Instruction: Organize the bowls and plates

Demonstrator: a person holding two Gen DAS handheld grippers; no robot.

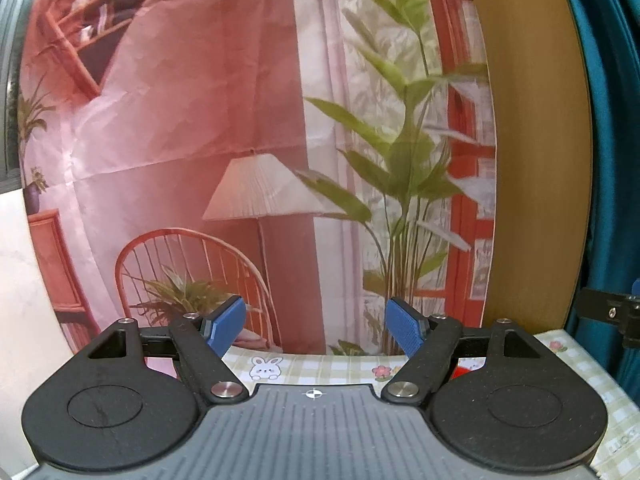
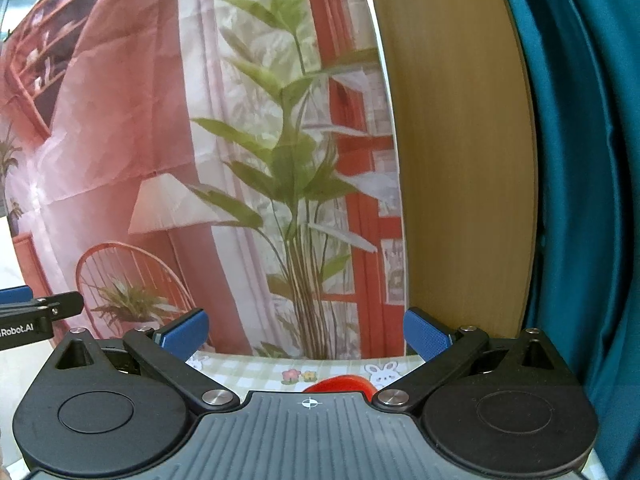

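Observation:
Both grippers are raised and face a printed backdrop, close to level. My left gripper [image 1: 315,326] stands open with nothing between its blue pads [image 1: 226,325]. My right gripper [image 2: 306,334] is open too, its blue pads [image 2: 186,332] empty. A red round dish [image 2: 340,384] peeks over the right gripper's body on the checked tablecloth [image 2: 248,372]; most of it is hidden. A small red patch [image 1: 464,371] shows behind the left gripper's right finger. The right gripper's tip [image 1: 612,312] shows at the left wrist view's right edge, and the left gripper's tip [image 2: 40,308] at the right wrist view's left edge.
A printed backdrop [image 1: 200,140] with a lamp, chair and plant hangs at the table's far edge. A wooden panel [image 2: 460,160] and a teal curtain [image 2: 580,180] stand to the right. The tablecloth [image 1: 320,368] has rabbits and flowers. A white surface [image 1: 20,280] lies far left.

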